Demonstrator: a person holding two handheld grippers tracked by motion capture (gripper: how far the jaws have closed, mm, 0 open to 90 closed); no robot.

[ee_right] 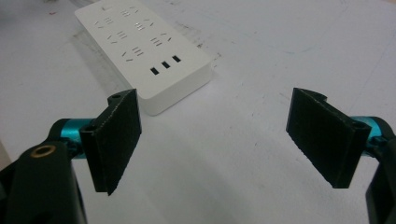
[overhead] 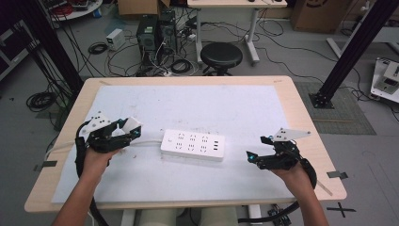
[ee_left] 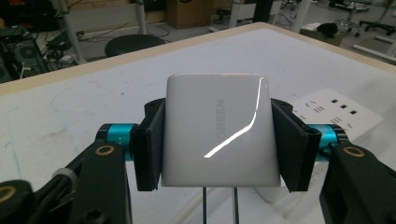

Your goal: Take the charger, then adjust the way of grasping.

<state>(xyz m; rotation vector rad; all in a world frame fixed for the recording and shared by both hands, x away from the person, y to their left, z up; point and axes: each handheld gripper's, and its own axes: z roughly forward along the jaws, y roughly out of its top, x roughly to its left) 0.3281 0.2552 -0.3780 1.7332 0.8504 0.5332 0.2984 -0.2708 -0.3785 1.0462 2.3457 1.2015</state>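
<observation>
The white charger (ee_left: pixel 217 128) clamped between my left pads bears the grey letters "GREEN" on its glossy face, running sideways up the block in my left gripper view; whether more letters come before them I cannot tell. The power strip (ee_right: pixel 144 51) carries no print I can read, just its socket slots. A cardboard box (overhead: pixel 320 12) beyond the table shows a dark mark too small to make out, and a black cross of tape (overhead: pixel 341 208) sits on the floor by the table's near right corner

I work in a lab: beyond my claws stand computer towers (overhead: pixel 155 30), tangled floor cables (overhead: pixel 117 56) and black rig frames (overhead: pixel 350 47).
</observation>
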